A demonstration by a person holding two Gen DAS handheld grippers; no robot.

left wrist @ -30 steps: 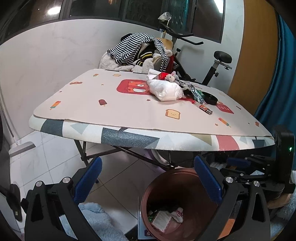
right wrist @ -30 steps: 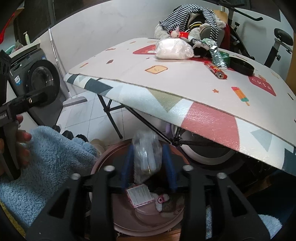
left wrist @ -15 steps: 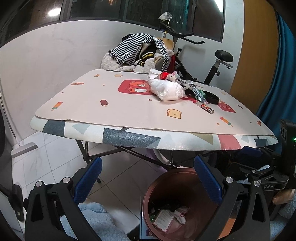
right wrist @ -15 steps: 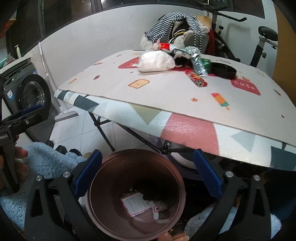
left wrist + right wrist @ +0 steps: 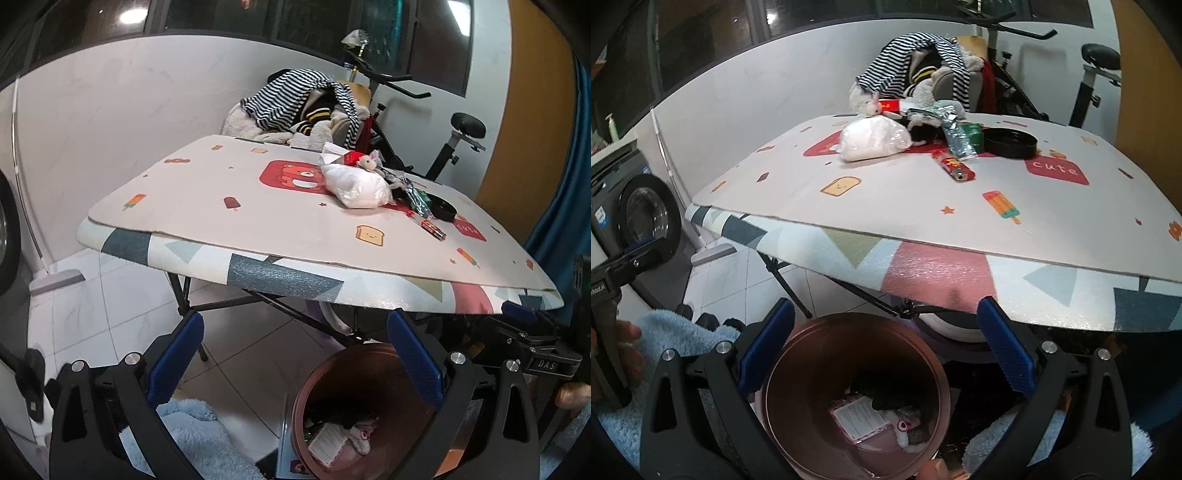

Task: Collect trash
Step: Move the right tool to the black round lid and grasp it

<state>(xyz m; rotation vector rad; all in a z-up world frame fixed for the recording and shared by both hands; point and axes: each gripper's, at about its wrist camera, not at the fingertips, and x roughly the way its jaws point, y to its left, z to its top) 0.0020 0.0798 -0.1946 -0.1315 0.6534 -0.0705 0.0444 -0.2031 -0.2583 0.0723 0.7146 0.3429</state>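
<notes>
A brown round bin [image 5: 849, 391] stands on the floor under the table's front edge and holds a pink card and other scraps; it also shows in the left wrist view [image 5: 354, 410]. My right gripper [image 5: 886, 343] is open and empty above the bin. My left gripper [image 5: 295, 354] is open and empty, left of the bin. On the table [image 5: 923, 206] lie a white plastic bag [image 5: 873, 138], a red lighter-like wrapper [image 5: 955, 168], a silver-green wrapper [image 5: 958, 134] and a black round lid [image 5: 1010, 142]. The bag also shows in the left wrist view [image 5: 356, 186].
A folding table with a printed mat [image 5: 258, 206] overhangs the bin. Behind it are a chair piled with striped clothes [image 5: 303, 99] and an exercise bike [image 5: 454, 140]. A washing machine [image 5: 635, 218] stands left. Blue fluffy fabric [image 5: 192, 439] lies near the floor.
My right gripper opened and dropped the clear plastic piece into the bin, then rose and tilted up toward the table. The left gripper rose slightly, staying open.
</notes>
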